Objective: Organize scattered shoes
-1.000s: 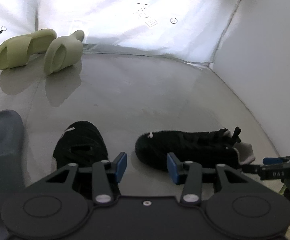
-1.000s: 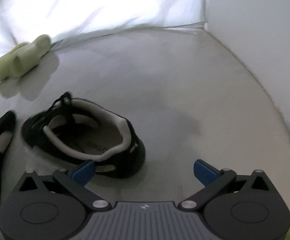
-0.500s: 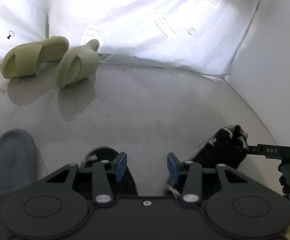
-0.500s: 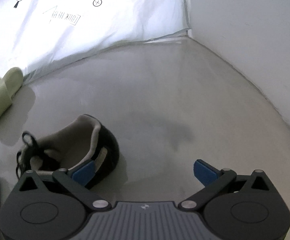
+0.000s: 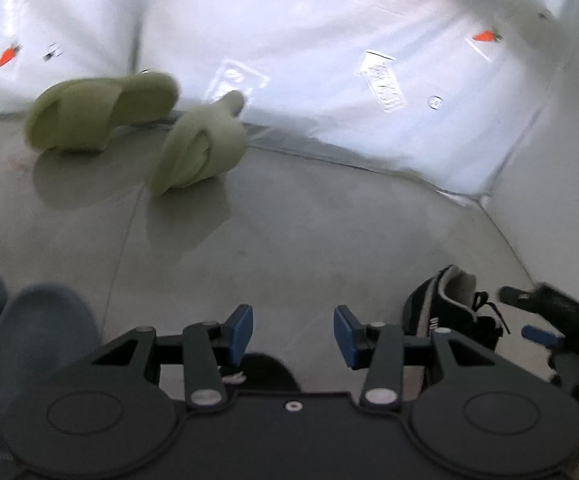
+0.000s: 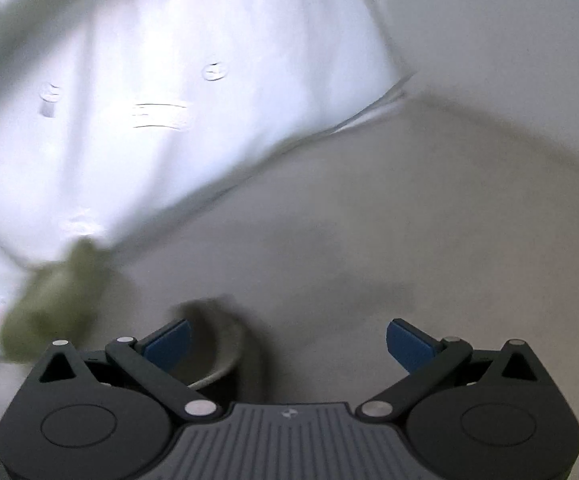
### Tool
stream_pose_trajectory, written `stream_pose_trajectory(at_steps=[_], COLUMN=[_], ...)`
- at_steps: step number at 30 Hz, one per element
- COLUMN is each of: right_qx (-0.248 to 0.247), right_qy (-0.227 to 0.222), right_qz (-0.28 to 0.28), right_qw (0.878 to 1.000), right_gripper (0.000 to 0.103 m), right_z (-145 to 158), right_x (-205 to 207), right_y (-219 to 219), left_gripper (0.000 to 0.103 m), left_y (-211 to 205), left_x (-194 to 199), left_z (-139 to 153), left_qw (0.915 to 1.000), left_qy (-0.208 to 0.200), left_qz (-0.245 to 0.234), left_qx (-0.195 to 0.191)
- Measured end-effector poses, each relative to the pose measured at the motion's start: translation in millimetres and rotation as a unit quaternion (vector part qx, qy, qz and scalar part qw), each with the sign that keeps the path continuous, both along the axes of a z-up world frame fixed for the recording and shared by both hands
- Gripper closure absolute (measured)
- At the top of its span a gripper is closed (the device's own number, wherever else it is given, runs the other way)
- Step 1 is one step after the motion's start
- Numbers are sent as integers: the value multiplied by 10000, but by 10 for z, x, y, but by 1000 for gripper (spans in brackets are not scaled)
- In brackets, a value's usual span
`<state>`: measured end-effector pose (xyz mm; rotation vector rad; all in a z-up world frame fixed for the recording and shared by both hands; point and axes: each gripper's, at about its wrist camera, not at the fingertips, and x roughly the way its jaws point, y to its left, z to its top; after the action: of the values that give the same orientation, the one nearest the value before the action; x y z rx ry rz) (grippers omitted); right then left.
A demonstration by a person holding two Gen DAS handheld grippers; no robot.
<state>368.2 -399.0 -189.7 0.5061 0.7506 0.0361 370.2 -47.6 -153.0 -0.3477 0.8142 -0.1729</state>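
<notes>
Now both tongs gape, holding nothing: left tongs [image 5: 293,330] w/ black sneaker [image 5: 455,312] just right of them, 2 green slides [image 5: 101,118] far ahead-left; right tongs [image 6: 287,340] over blurred sneaker heel [image 6: 217,344].

Soft backlight through white sheeting [image 5: 289,40], dim grey floor [image 5: 329,220], motion blur, dark fisheye corners.

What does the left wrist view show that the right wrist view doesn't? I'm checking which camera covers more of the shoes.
Only the left wrist view shows the grey slippers, the second green slide and the right hand-held gripper. Only the right wrist view shows the sneaker's heel opening from behind, though blurred. Both show one green slide, that black sneaker, the grey floor and the white sheet.
</notes>
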Motion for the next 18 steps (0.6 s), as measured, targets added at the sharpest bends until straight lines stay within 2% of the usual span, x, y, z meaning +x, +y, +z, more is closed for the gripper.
stream_pose_trajectory(at_steps=[1,3,4,7,11,15,18], right_qx=[-65,-614,-709,-476,-1240,-1049,-1098], right_qy=[32,145,183,300,391,313,293], right_qz=[154,575,685,1088,1343,1494,1824], right_qw=[9999,9964,9950,9925,9824,9827,9766], right_gripper=[0,0,0,0,1,11,13], right_z=[-9,-64,-82,-156,-203,-190,-194], right_x=[-15,-33,-32,21,102,131,163], right_y=[62,311,374,545,842,893,1051], left_gripper=[57,57,57,56,56,56,56], left_y=[26,95,106,114,127,158,163], left_x=[-5,6,5,-6,-44,-73,-98], left_z=[-14,-50,-51,-18,23,36,61], left_qw=[10000,9995,9994,9995,9996,9995,9994], left_qy=[46,142,148,56,-29,-64,-184], left_qz=[67,223,243,268,243,255,226], left_qx=[-59,-190,-198,-140,-125,-155,-170])
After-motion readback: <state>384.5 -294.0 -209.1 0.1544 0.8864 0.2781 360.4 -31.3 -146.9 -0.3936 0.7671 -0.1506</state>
